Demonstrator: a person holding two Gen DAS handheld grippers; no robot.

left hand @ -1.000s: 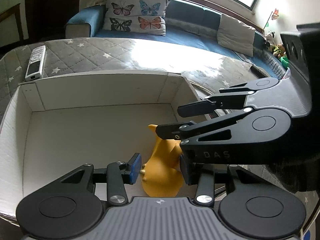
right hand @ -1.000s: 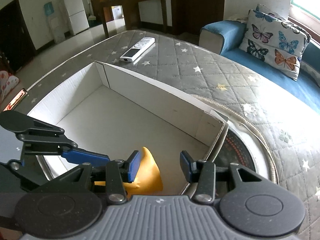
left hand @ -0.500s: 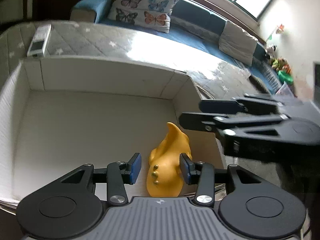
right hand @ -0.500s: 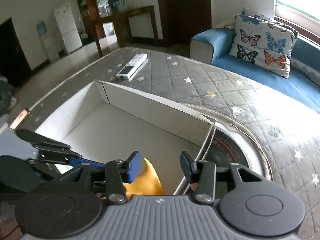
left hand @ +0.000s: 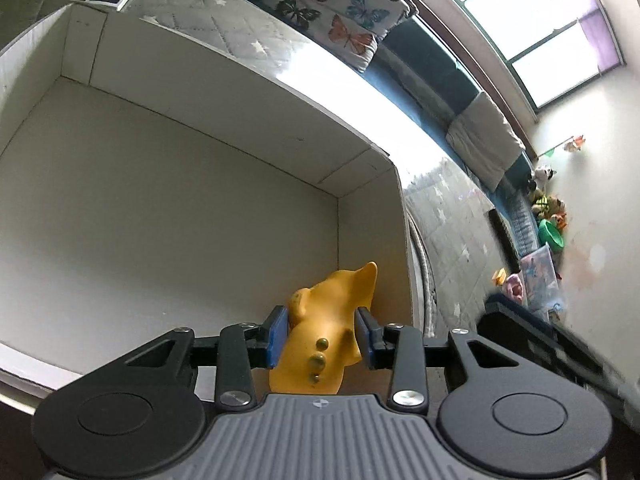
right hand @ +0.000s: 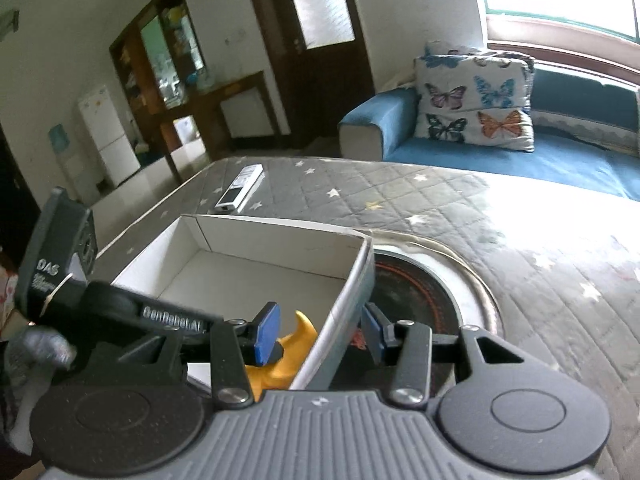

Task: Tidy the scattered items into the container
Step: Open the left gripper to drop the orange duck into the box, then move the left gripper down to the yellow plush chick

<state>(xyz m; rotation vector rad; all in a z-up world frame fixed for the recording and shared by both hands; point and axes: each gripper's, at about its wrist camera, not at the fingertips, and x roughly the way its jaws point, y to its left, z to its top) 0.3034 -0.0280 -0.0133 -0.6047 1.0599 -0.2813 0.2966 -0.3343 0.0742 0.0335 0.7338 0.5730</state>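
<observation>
Since a second ago, the right claw has pulled away from the toy.
Left claw pinches the yellow rubber duck-like toy over the white cardboard box; lower before releasing. Right claw is spread, straddling the box wall.

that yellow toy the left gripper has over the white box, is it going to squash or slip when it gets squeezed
The yellow toy looks like smooth, glossy moulded rubber or vinyl, so it probably gives a little under the left gripper and may be slick. Its rounded body narrows toward a pointed tip, so it could pivot between the pads. It is probably hollow and light, and likely to land harmlessly in the white box.
</observation>
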